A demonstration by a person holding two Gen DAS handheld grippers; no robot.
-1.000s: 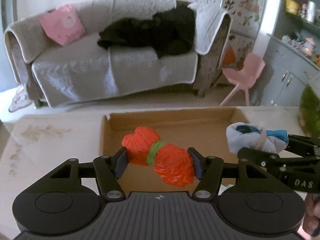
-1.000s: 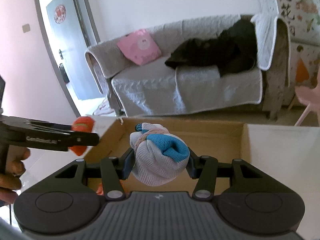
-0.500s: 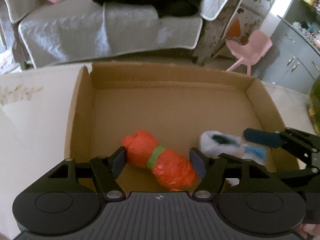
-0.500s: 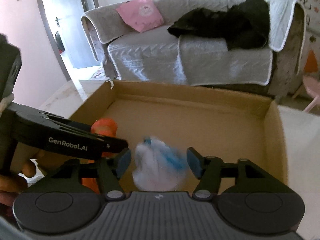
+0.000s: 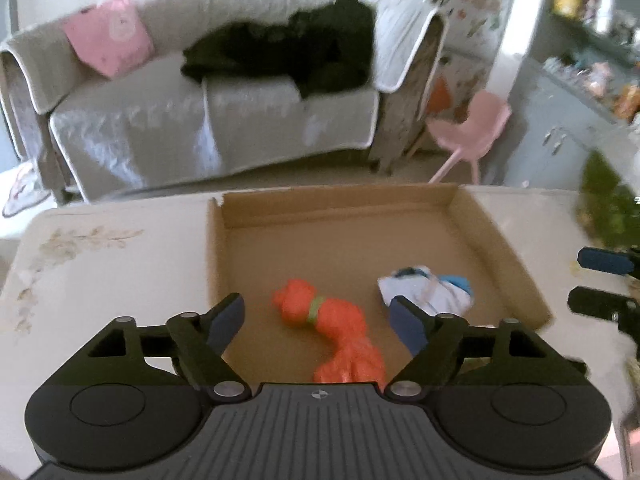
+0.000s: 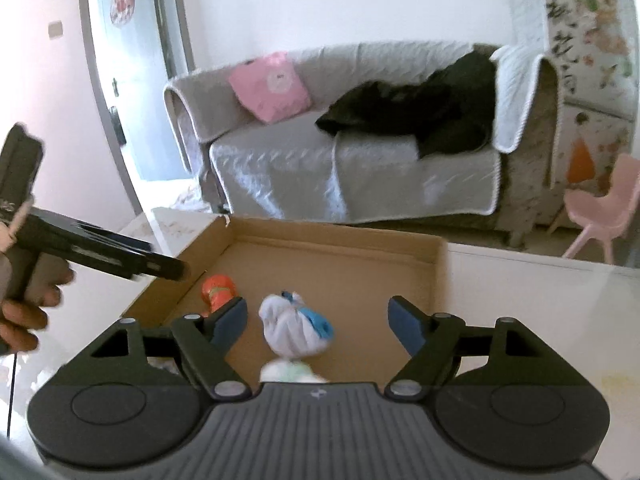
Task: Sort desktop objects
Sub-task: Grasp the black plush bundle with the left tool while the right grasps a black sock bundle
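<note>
Left gripper (image 5: 318, 320): jaws are seen spread and opening, with nothing pressed between the pads; the orange bundle lies below the gap, untouched.
Right gripper (image 6: 318, 318): jaws are likewise spread and opening; the white-and-blue bundle is framed between the blue pads but is not touched by them.
Orange bundle (image 5: 332, 330): a crumpled orange roll tied by a green band, lying on the floor of the cardboard box, toward its near left part.
White-and-blue bundle (image 6: 296, 326): a tied white cloth with a blue patch, resting on the box floor just right of the orange bundle, apart from it.
Cardboard box (image 5: 498, 252): a shallow open tray with low walls, set on the table.
Table (image 5: 112, 264): a pale top with a faint floral print at its left edge.
Hand (image 6: 24, 312): the left gripper's handle is held at the left edge of the right wrist view.
Background: a grey covered sofa (image 5: 160, 128) bearing a pink cushion (image 5: 108, 36) and dark clothing (image 5: 288, 56); a pink chair (image 5: 472, 128) stands to its right.
</note>
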